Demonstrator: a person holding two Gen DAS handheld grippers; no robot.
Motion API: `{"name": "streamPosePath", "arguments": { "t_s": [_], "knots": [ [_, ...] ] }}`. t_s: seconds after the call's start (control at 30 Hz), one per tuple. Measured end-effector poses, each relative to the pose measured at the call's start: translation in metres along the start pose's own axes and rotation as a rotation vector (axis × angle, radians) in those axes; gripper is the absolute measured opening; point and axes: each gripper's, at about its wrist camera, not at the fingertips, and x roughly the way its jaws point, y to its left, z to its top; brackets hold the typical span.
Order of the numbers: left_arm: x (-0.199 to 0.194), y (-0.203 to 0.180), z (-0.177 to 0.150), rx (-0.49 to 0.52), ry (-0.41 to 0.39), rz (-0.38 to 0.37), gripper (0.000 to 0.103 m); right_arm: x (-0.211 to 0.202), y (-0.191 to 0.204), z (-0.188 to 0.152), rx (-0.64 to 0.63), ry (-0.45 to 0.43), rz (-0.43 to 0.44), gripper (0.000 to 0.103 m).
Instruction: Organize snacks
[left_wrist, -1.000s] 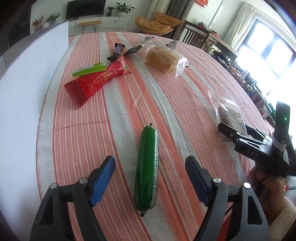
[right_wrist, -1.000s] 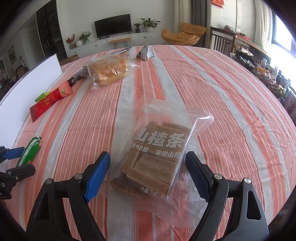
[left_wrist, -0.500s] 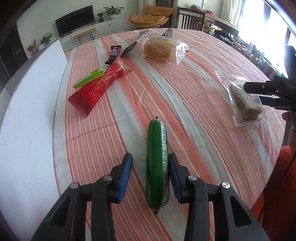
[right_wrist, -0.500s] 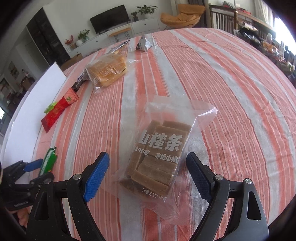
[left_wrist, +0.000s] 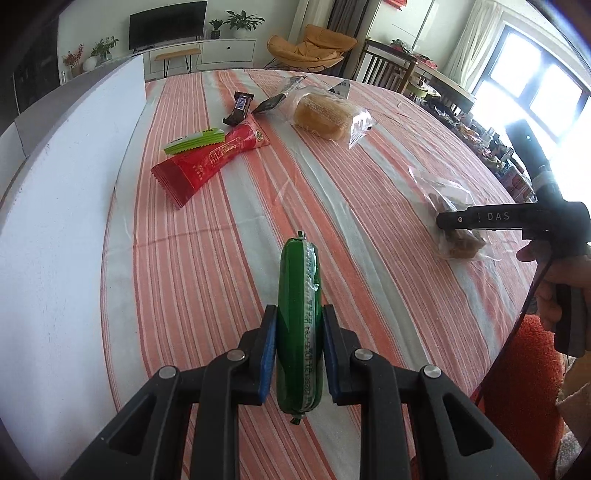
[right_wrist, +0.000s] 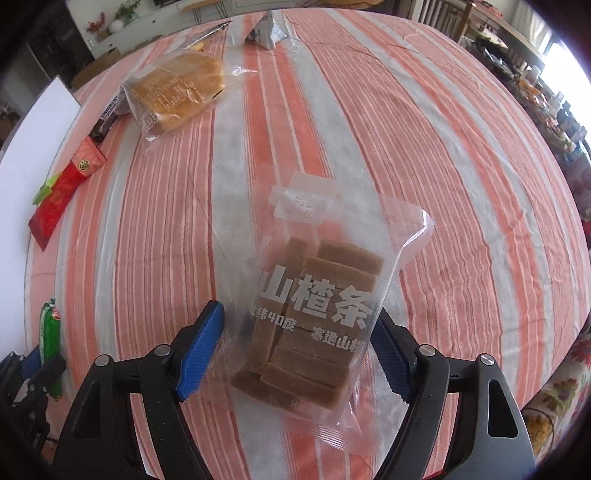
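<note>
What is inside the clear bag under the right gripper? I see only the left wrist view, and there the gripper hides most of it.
Observer: The clear bag holds brown bars stacked in rows, with large white characters printed on the front.
Operator: Do the right fingers touch it?
Observer: The right gripper is closing with the bag between its fingers. The blue finger on the picture's left is apart from the plastic; the other one is at the bag's edge.
Operator: Does the bag lie flat?
Observer: Yes, it lies flat on the striped tablecloth, with its sealed flap pointing away from the gripper.
</note>
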Motion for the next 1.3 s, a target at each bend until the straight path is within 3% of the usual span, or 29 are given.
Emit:
{"name": "streamPosePath", "arguments": {
  "t_s": [0.07, 0.13, 0.27, 0.37, 0.47, 0.53, 0.63, 0.73, 0.93, 1.0, 1.03, 1.07, 1.17, 1.3],
  "knots": [
    [-0.008, -0.001, -0.001, -0.015, -0.011, -0.037, 0.022, -0.004, -0.009, -0.002, 0.02, 0.004, 0.055, 0.051],
    [-0.017, -0.003, 0.001, -0.024, -0.029, -0.073, 0.022, -0.007, -0.016, -0.005, 0.045, 0.0, 0.083, 0.051],
    [-0.045, -0.01, 0.009, -0.029, -0.09, -0.128, 0.022, -0.028, -0.033, -0.01, 0.171, -0.057, 0.236, 0.051],
    [-0.072, -0.008, 0.018, -0.055, -0.14, -0.168, 0.022, -0.061, -0.023, -0.004, 0.199, -0.119, 0.339, 0.051],
    [-0.107, 0.008, 0.028, -0.096, -0.215, -0.197, 0.022, -0.105, 0.021, 0.013, 0.131, -0.181, 0.452, 0.051],
    [-0.133, 0.025, 0.035, -0.122, -0.274, -0.178, 0.022, -0.133, 0.063, 0.023, 0.057, -0.213, 0.528, 0.051],
    [-0.167, 0.064, 0.036, -0.165, -0.345, -0.083, 0.022, -0.168, 0.135, 0.036, -0.082, -0.248, 0.616, 0.051],
    [-0.185, 0.113, 0.032, -0.235, -0.37, 0.056, 0.022, -0.187, 0.209, 0.042, -0.219, -0.261, 0.685, 0.051],
    [-0.186, 0.194, 0.011, -0.384, -0.352, 0.329, 0.023, -0.171, 0.325, 0.034, -0.42, -0.29, 0.637, 0.052],
    [-0.178, 0.212, 0.006, -0.43, -0.327, 0.405, 0.041, -0.159, 0.347, 0.027, -0.46, -0.314, 0.601, 0.058],
    [-0.174, 0.217, 0.002, -0.452, -0.322, 0.415, 0.065, -0.154, 0.351, 0.024, -0.484, -0.321, 0.59, 0.071],
    [-0.173, 0.22, -0.002, -0.474, -0.328, 0.414, 0.082, -0.152, 0.353, 0.021, -0.495, -0.335, 0.573, 0.077],
    [-0.169, 0.212, -0.009, -0.487, -0.362, 0.388, 0.086, -0.149, 0.337, 0.01, -0.509, -0.394, 0.54, 0.077],
    [-0.159, 0.176, 0.0, -0.424, -0.371, 0.3, 0.086, -0.136, 0.277, 0.007, -0.434, -0.468, 0.45, 0.078]
  ]
}}
